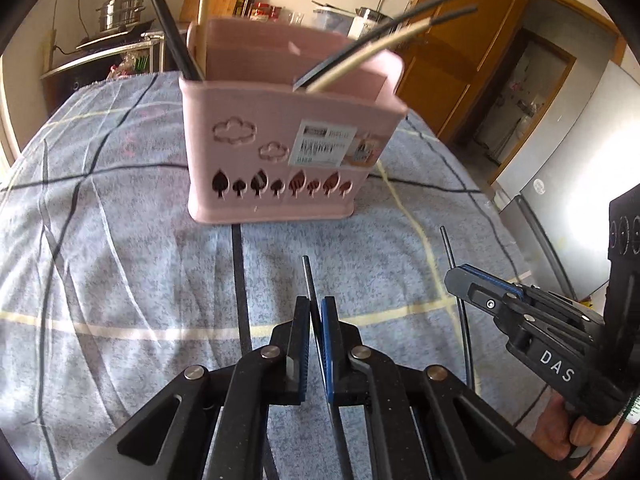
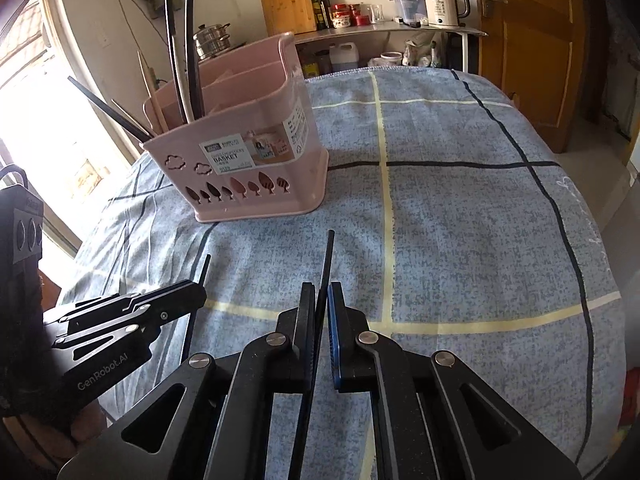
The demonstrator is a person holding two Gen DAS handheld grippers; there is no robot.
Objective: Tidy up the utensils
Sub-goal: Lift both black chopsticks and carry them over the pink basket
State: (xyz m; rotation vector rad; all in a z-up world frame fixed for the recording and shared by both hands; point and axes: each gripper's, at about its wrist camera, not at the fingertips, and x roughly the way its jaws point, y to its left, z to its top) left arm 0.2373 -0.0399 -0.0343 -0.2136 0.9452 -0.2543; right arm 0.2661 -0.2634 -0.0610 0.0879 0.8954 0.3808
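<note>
Kitchen clutter lines the back wall: a steel steamer pot (image 1: pixel 121 11), a bamboo cutting board (image 2: pixel 285 1), a white kettle (image 2: pixel 442 3) and wooden doors (image 2: pixel 532 40). Nearer, a tabletop under a blue-grey checked cloth (image 2: pixel 460 216) carries a pink utensil basket (image 1: pixel 276 152) toward its far edge, left of centre in the right wrist view. Black and pale chopsticks (image 1: pixel 384 40) stand tilted in its compartments. Over the near edge, the left tool (image 1: pixel 316 308) is clamped narrow on a single black chopstick (image 1: pixel 307 276) that pokes up past its pads. Beside it, the right tool (image 2: pixel 320 296) likewise pinches another black chopstick (image 2: pixel 329 256), tip pointing toward the basket. Both tools are well apart from the basket.
</note>
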